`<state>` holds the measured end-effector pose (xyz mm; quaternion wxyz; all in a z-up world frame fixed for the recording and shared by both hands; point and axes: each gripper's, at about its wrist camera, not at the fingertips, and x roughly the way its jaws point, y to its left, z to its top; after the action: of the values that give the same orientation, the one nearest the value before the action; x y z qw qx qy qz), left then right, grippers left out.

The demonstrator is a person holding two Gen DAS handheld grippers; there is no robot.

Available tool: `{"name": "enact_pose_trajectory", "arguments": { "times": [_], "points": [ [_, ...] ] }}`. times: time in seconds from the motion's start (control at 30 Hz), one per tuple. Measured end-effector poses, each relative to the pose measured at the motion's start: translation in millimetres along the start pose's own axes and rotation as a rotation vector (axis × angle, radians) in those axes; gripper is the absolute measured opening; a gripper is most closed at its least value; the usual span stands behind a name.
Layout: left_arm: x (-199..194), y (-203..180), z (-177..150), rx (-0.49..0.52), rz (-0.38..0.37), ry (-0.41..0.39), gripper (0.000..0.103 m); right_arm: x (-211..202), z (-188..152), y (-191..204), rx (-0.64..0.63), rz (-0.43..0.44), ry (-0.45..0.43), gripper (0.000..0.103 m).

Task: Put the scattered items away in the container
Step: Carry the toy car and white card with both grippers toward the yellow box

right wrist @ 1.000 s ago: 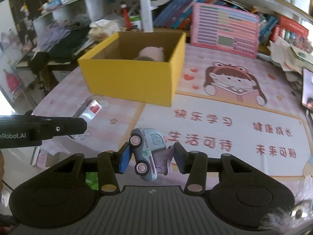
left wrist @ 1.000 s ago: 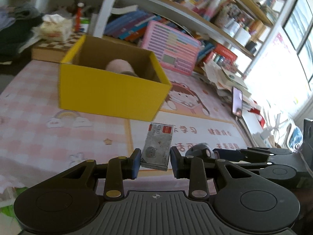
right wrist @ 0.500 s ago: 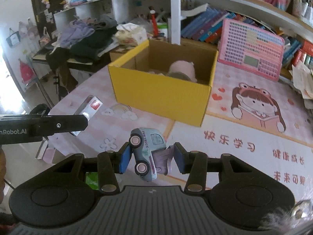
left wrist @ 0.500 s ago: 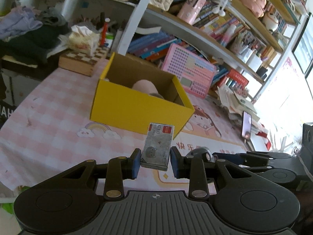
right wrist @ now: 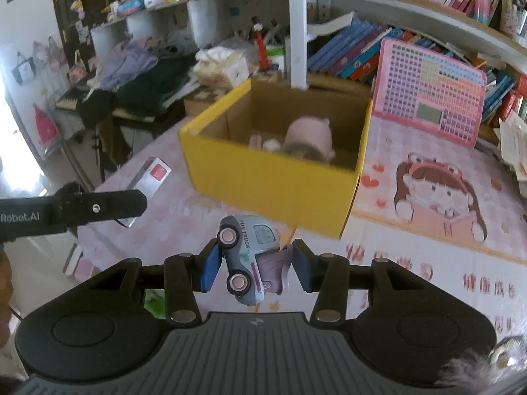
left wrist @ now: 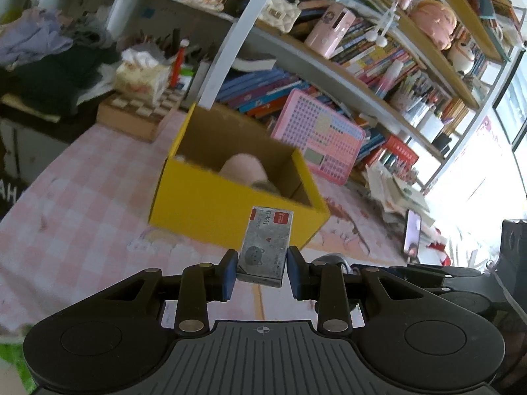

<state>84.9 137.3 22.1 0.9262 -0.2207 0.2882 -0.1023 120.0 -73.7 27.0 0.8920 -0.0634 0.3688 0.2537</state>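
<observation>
I see the counter (right wrist: 428,263) under its pink printed mat, with the yellow box (right wrist: 273,184) standing open on it and a pink plush (right wrist: 309,136) lying inside. My left gripper (left wrist: 262,275) has its jaws pinching a small grey card pack (left wrist: 265,243), held above the counter just short of the box's near wall. My right gripper (right wrist: 255,268) has its jaws clamped on a pale blue toy truck (right wrist: 245,256), tilted nose-up, also short of the box.

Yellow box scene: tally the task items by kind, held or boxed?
Small boxes held in left gripper: 1, small grey box
Toy trucks held in right gripper: 1, toy truck
Pink plush in yellow box: 1, pink plush
Total: 3
</observation>
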Motion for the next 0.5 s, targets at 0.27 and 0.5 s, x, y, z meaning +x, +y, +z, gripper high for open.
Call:
{"name": "enact_pose_trajectory", "arguments": {
  "times": [0.27, 0.5],
  "points": [
    [30, -16, 52, 0.045, -0.01, -0.108, 0.03, 10, 63, -24, -0.036, -0.015, -0.132, 0.044],
    [75, -16, 79, 0.049, 0.036, -0.112, 0.03, 41, 102, -56, -0.034, -0.012, -0.153, 0.044]
  ]
}}
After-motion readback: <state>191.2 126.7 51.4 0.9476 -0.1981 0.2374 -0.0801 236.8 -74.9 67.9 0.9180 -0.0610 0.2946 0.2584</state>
